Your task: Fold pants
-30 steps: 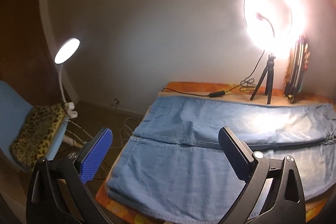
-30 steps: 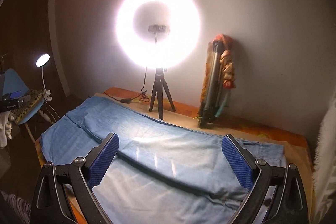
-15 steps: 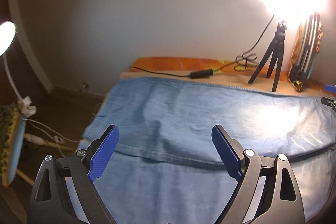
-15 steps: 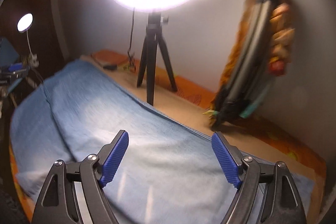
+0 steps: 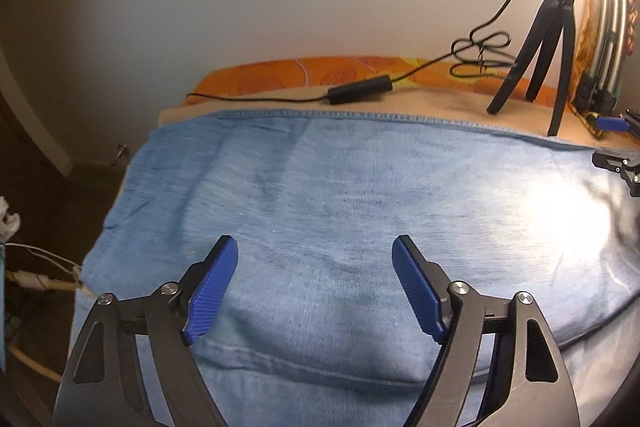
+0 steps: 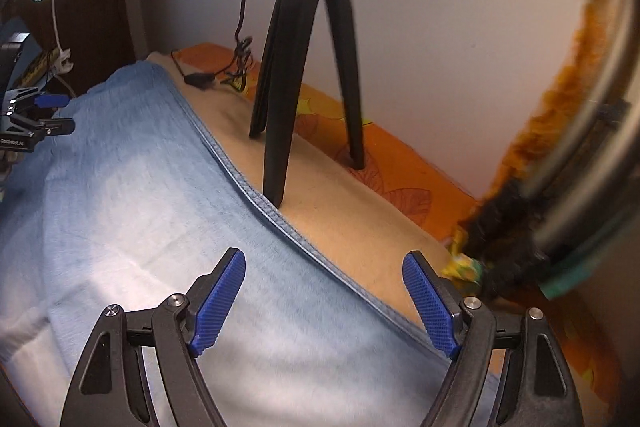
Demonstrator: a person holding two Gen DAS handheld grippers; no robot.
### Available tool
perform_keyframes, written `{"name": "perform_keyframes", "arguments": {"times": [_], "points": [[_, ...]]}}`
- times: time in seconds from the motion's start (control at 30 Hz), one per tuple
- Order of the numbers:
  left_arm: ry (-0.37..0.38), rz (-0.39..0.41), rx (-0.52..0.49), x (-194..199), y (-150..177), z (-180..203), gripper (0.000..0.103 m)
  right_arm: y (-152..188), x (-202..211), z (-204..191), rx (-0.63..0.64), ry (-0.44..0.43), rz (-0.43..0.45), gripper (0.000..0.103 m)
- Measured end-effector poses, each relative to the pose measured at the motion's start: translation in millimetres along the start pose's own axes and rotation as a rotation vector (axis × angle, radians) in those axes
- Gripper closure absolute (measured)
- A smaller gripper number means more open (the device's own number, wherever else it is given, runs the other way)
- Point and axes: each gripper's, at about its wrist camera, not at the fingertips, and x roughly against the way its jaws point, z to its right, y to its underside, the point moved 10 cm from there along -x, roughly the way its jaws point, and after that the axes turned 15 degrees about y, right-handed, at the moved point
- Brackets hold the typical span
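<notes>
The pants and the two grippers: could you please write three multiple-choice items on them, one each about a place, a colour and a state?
1. Where does the black tripod stand?
A. beyond the far edge of the pants
B. on the pants
C. on the floor

2. What colour are the pads of the left gripper?
A. red
B. blue
C. green

3. How does the right gripper stand?
A. shut on the pants
B. shut on a cable
C. open, holding nothing

Key: 1 A, its feet rest on the beige cover past the seam; 2 B, both pads show blue; 3 C, the pads stand wide apart over the denim.
</notes>
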Motion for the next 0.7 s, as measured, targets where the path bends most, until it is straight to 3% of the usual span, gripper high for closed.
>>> {"name": "perform_keyframes", "arguments": {"times": [0.17, 0.3, 0.37, 0.43, 0.5, 0.57, 0.7], "points": [[0.011, -0.026, 0.032, -20, 5, -9, 0.026, 2, -26, -9, 0.037, -0.016, -0.048, 0.019], [0.017, -0.031, 0.049, -28, 6, -16, 0.026, 2, -33, -14, -0.003, -0.091, -0.043, 0.023], [0.030, -0.033, 0.068, -32, 6, -19, 0.026, 1, -33, -17, -0.023, -0.137, -0.031, 0.036], [0.038, -0.034, 0.080, -34, 6, -21, 0.026, 4, -31, -18, -0.021, -0.153, -0.024, 0.057], [0.044, -0.029, 0.091, -34, 4, -22, 0.026, 5, -28, -20, -0.026, -0.160, -0.034, 0.085], [0.052, -0.027, 0.114, -35, 0, -25, 0.025, 5, -22, -19, -0.040, -0.144, -0.034, 0.095], [0.086, -0.026, 0.184, -35, -9, -31, 0.025, -6, 19, -27, -0.051, -0.140, 0.061, 0.098]]}}
